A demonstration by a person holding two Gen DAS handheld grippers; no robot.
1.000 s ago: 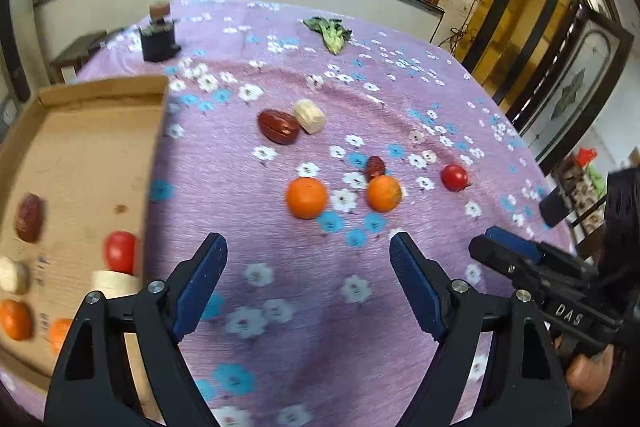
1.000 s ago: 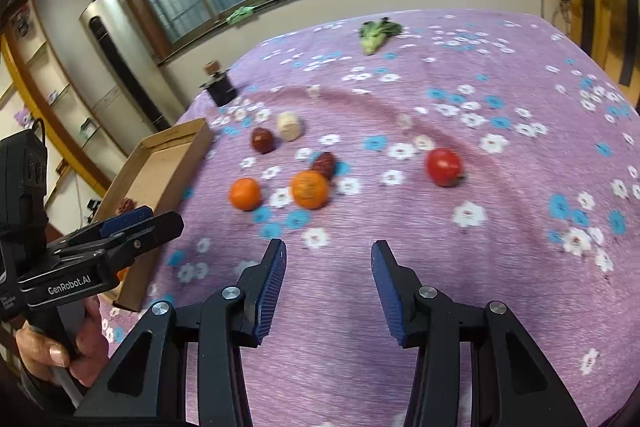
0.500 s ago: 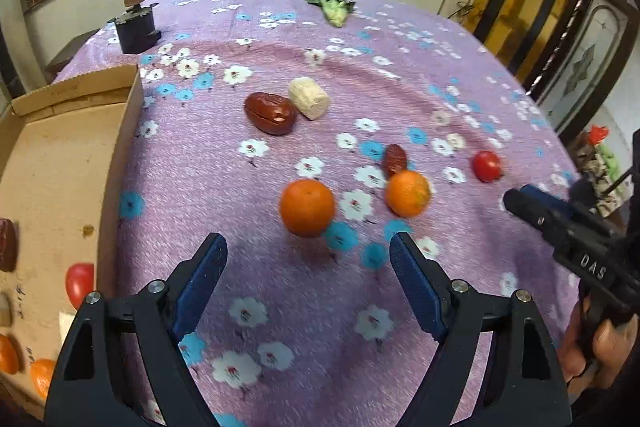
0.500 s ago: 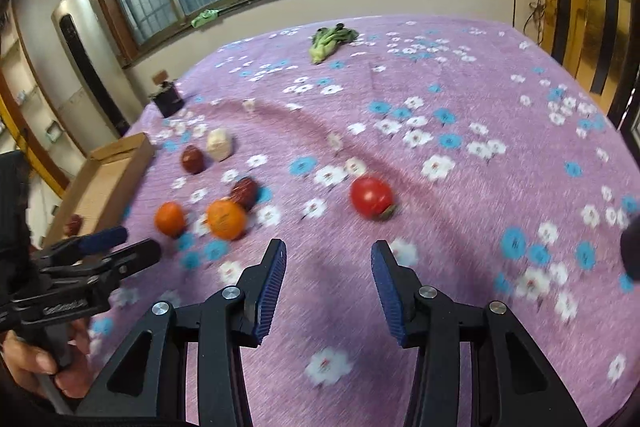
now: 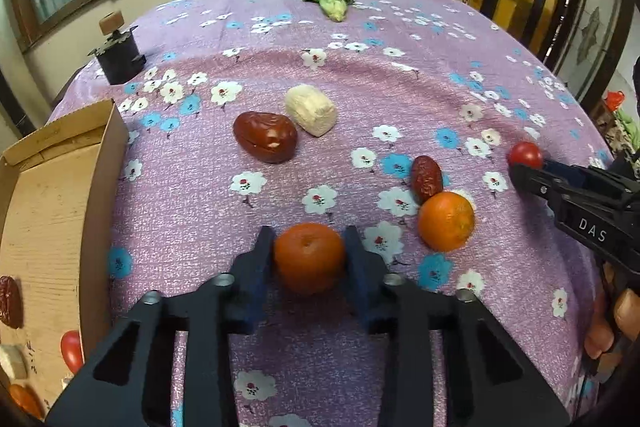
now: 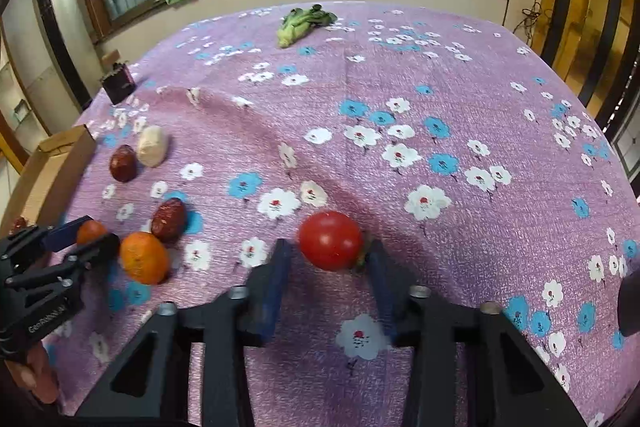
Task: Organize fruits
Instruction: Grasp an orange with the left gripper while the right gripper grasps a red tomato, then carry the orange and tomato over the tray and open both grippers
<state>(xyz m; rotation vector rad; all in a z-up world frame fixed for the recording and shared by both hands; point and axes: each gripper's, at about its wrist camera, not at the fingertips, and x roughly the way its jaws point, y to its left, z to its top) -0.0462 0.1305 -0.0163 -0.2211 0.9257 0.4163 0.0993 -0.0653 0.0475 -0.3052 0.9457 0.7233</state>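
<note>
"DAS" was read in white letters on the right gripper (image 5: 524, 173) body, seen from the left wrist; the lettering on the left gripper (image 5: 309, 251) body was blurred, beginning "Gen". An orange (image 5: 309, 257) on the purple floral tablecloth (image 5: 360, 75) was clamped between the left blue pads (image 5: 262, 259), its stem dimple turned upward. A red tomato (image 6: 330, 240) was bracketed by the right jaws, a gap visible at its left side; contact could not be told. A large red date (image 5: 265, 136) lay with its long axis across the view, touching a pale roll (image 5: 311, 109).

Matt woven tablecloth (image 5: 320, 95), plain cardboard box (image 5: 52, 211), glossy tomato (image 6: 330, 240).
</note>
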